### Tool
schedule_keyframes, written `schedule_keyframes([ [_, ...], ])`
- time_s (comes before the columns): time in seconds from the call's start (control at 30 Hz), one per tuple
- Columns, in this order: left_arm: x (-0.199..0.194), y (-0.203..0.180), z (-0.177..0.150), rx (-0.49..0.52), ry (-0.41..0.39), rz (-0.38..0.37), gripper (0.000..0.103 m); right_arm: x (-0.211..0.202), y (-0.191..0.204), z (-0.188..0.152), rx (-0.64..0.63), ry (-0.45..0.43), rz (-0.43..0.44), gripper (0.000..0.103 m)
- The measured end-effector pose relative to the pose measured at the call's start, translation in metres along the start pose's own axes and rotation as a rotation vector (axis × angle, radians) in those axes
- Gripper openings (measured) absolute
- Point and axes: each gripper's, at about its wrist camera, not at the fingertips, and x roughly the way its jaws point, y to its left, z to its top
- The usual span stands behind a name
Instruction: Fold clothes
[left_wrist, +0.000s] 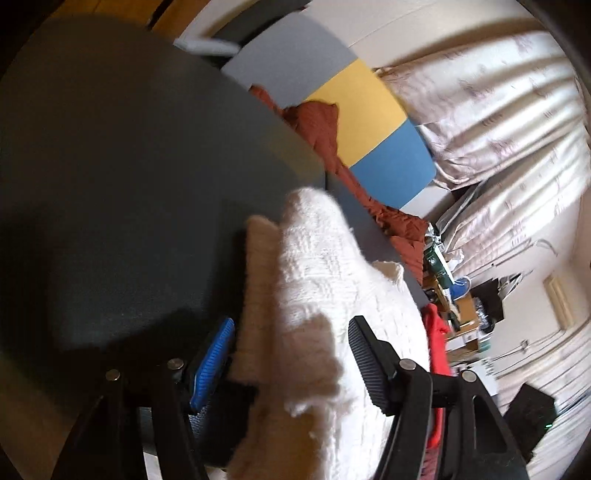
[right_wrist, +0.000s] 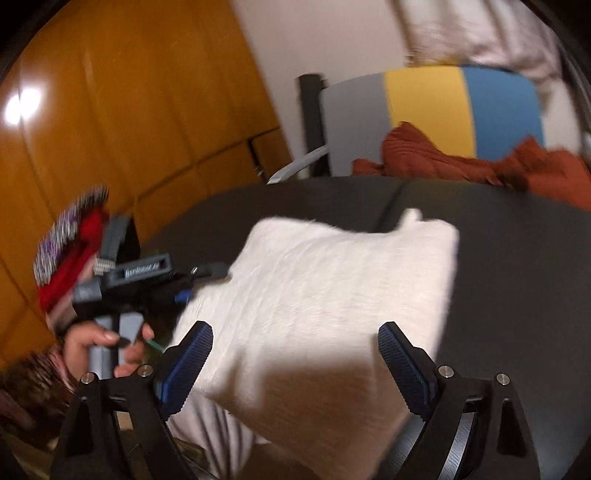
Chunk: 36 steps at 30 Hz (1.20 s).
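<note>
A folded white knitted cloth (left_wrist: 321, 258) lies on the dark round table (left_wrist: 129, 166), with its near end hanging past the table edge. My left gripper (left_wrist: 291, 365) is narrowed onto a thick bunch of that cloth, which fills the gap between the pads. In the right wrist view the cloth (right_wrist: 332, 288) is a pale rectangle on the table (right_wrist: 517, 277). The left gripper (right_wrist: 201, 282) bites its left edge, held by a hand (right_wrist: 96, 343). My right gripper (right_wrist: 295, 365) is wide open over the cloth's near end, its fingers apart on either side.
A rust-coloured garment (right_wrist: 443, 158) is heaped at the table's far edge, against a chair (right_wrist: 424, 99) with a grey, yellow and blue back. A wooden wall (right_wrist: 110, 110) stands to the left. Curtains (left_wrist: 498, 110) and cluttered small items (left_wrist: 443, 273) lie beyond the table.
</note>
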Motion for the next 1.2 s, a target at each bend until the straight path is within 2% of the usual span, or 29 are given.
schedule_keyframes([
  [0.1, 0.010, 0.004, 0.001, -0.017, 0.045, 0.010, 0.066, -0.006, -0.032, 0.000, 0.166, 0.015, 0.005, 0.095],
  [0.17, 0.013, 0.006, 0.000, -0.012, 0.064, -0.001, 0.067, -0.001, -0.060, -0.005, 0.326, 0.061, 0.026, 0.095],
  [0.23, 0.016, 0.008, -0.001, -0.008, 0.083, -0.011, 0.068, 0.007, -0.081, -0.012, 0.463, 0.094, 0.078, 0.095],
  [0.33, 0.020, 0.010, -0.001, 0.001, 0.112, -0.028, 0.070, 0.019, -0.097, -0.020, 0.578, 0.124, 0.161, 0.095],
  [0.57, 0.032, 0.002, 0.011, 0.021, 0.181, -0.080, 0.071, 0.051, -0.107, -0.019, 0.682, 0.189, 0.235, 0.095],
  [0.67, 0.037, -0.001, 0.013, 0.053, 0.215, -0.106, 0.072, 0.064, -0.100, -0.011, 0.646, 0.242, 0.252, 0.099],
  [0.77, 0.044, -0.004, 0.015, 0.074, 0.249, -0.129, 0.073, 0.071, -0.097, -0.007, 0.633, 0.261, 0.249, 0.103],
  [0.93, 0.047, -0.009, 0.014, 0.103, 0.240, -0.139, 0.073, 0.066, -0.100, -0.012, 0.663, 0.255, 0.262, 0.103],
  [0.97, 0.047, -0.013, 0.012, 0.121, 0.225, -0.123, 0.073, 0.065, -0.099, -0.014, 0.657, 0.252, 0.251, 0.100],
  [1.07, 0.046, -0.026, 0.003, 0.184, 0.168, -0.053, 0.065, 0.063, -0.096, -0.012, 0.610, 0.242, 0.173, 0.075],
  [1.1, 0.043, -0.029, 0.000, 0.189, 0.152, -0.044, 0.057, 0.061, -0.095, -0.014, 0.606, 0.232, 0.168, 0.070],
  [1.13, 0.040, -0.030, -0.003, 0.185, 0.134, -0.045, 0.049, 0.059, -0.094, -0.015, 0.601, 0.223, 0.163, 0.067],
  [1.2, 0.031, -0.030, -0.006, 0.166, 0.100, -0.058, 0.042, 0.053, -0.093, -0.017, 0.616, 0.203, 0.169, 0.062],
])
